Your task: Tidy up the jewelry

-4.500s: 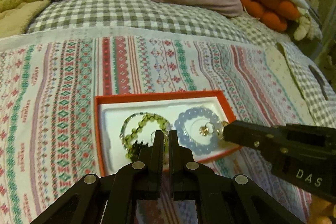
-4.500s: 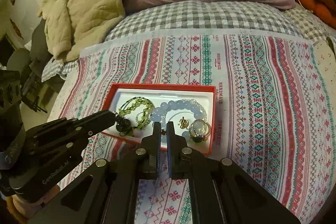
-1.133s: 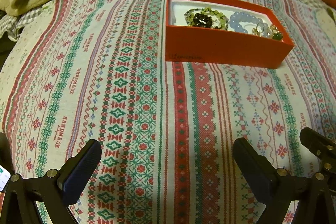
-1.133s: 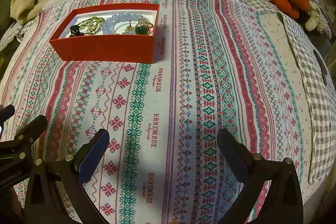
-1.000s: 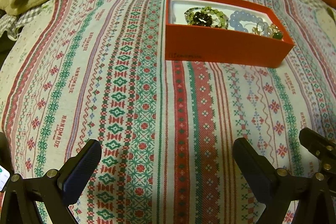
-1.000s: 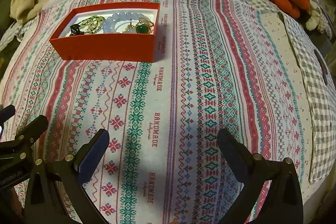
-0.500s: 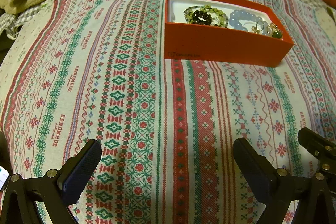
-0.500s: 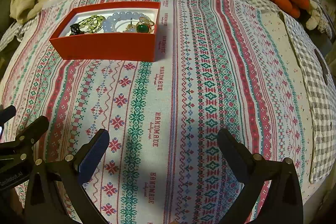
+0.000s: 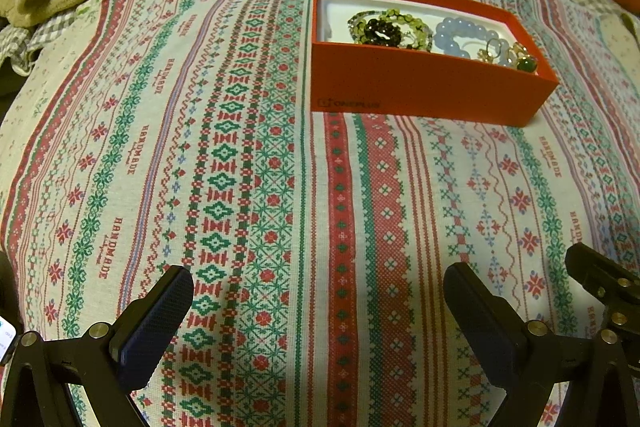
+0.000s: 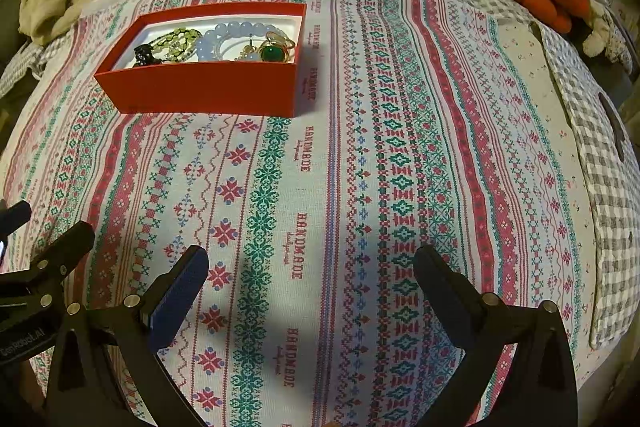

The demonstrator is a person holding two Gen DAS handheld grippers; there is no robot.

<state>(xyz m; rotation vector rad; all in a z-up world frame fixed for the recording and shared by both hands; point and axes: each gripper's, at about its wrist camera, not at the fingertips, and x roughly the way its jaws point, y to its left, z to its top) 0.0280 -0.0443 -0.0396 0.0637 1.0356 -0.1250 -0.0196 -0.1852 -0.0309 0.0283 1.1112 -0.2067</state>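
Both grippers (image 9: 318, 307) (image 10: 310, 283) back, spread; box (image 9: 420, 87) crosswise.

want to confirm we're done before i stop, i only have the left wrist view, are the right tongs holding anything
Observer: No. In the right wrist view the right tongs are open wide, with only the patterned cloth between them.
Operator: ok, any jewelry lying on the cloth right of the box, my view cuts off there
Observer: None that I can see. The right wrist view shows the cloth from the red box across to a grey checked sheet at the far right, and no jewelry lies on that stretch.
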